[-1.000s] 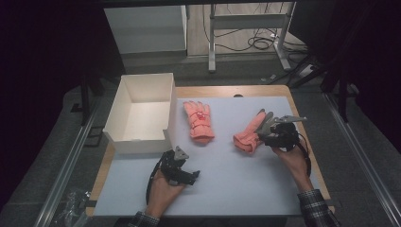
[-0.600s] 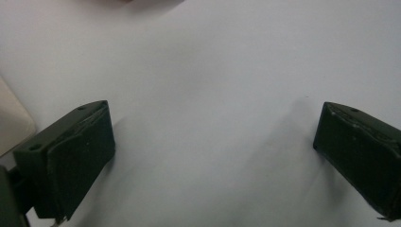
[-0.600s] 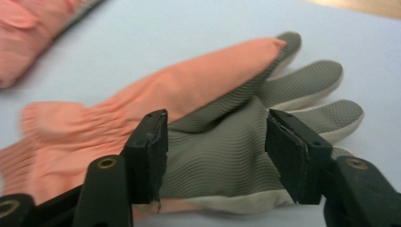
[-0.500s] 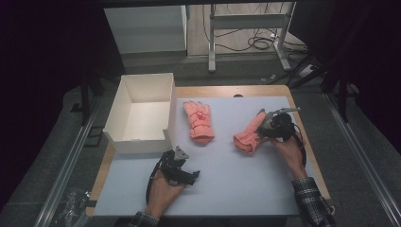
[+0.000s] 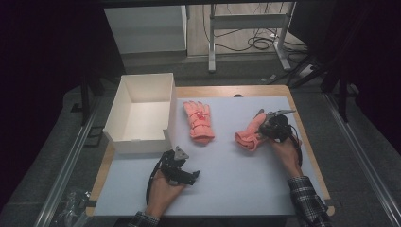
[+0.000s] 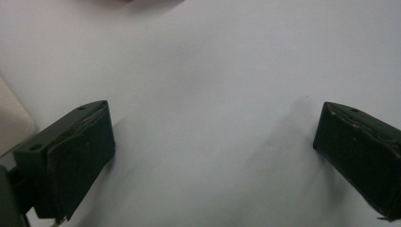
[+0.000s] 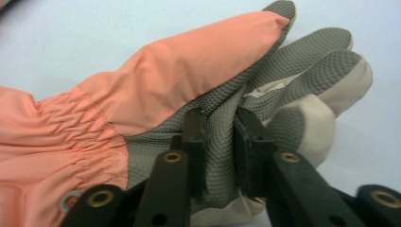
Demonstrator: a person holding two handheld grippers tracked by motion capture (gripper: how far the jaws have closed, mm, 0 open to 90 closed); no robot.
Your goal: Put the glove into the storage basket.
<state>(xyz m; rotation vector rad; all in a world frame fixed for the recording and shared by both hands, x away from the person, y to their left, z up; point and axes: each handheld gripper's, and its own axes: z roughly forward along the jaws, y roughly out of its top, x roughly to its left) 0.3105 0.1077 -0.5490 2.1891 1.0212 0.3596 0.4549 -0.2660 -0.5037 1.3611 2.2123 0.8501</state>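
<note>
Glove (image 5: pixel 249 134) pinched by right hand-held gripper (image 5: pixel 265 131), near table's right edge.

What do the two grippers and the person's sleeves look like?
Both grippers are black. The left gripper carries a grey three-cornered plate, and a dark cable loops from it. Its jaws are blocky black wedges. The right gripper has slim black jaws with brass-coloured rivets and a grey plate on top. The sleeves are dark plaid.
</note>
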